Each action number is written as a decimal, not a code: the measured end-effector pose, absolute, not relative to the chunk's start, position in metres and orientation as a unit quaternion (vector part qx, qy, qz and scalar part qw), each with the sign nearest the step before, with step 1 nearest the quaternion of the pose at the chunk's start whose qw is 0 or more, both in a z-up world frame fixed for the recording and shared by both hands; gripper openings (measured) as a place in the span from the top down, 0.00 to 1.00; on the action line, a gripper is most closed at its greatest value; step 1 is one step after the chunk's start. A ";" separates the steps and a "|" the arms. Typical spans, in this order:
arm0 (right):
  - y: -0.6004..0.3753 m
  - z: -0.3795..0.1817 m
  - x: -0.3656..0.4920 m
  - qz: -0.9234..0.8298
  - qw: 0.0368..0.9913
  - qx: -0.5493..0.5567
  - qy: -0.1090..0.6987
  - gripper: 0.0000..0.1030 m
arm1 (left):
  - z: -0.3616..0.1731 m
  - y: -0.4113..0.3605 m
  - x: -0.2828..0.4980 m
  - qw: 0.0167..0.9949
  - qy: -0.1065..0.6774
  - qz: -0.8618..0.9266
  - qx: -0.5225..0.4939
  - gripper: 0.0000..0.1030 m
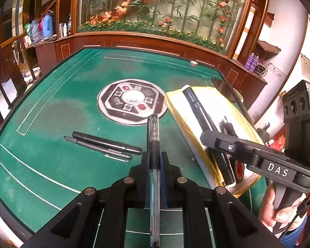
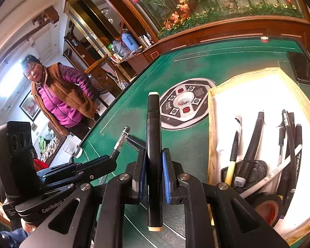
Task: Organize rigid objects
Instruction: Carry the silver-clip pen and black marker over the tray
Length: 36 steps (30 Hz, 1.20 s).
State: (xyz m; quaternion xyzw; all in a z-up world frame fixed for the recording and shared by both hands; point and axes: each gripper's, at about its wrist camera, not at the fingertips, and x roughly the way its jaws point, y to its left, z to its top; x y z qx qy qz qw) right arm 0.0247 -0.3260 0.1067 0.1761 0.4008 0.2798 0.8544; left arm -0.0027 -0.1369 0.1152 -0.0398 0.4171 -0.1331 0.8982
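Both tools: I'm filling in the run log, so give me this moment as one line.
left tool: shut on clear pen | right tool: shut on marker | two pens on table | tray: holds pens

Left tongs (image 1: 154, 161): matte black linkage arms joined by round silver pivot pins, the two fingers lined with blue pads. Right tongs (image 2: 154, 177): same black build, its ribbed blue pads (image 2: 167, 183) clearly visible. Seen from the left camera, the right unit carries white lettering "DAS" (image 1: 277, 169), a small silver screw (image 1: 230, 147), a grey-black camera block with three round lenses (image 1: 295, 104) and a thin black cable (image 1: 299, 217) beside the hand (image 1: 272, 208).
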 end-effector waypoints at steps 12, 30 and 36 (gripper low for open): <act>-0.364 0.116 0.017 0.250 0.868 0.192 0.384 0.86 | 0.126 -0.173 0.008 0.895 0.413 -0.164 -0.032 0.91; -0.464 0.108 0.033 0.060 0.911 0.202 0.353 0.86 | 0.118 -0.282 0.045 0.864 0.436 -0.249 -0.022 0.91; -0.475 0.095 0.042 0.044 0.904 0.204 0.375 0.86 | 0.099 -0.300 0.049 0.858 0.448 -0.250 -0.015 0.91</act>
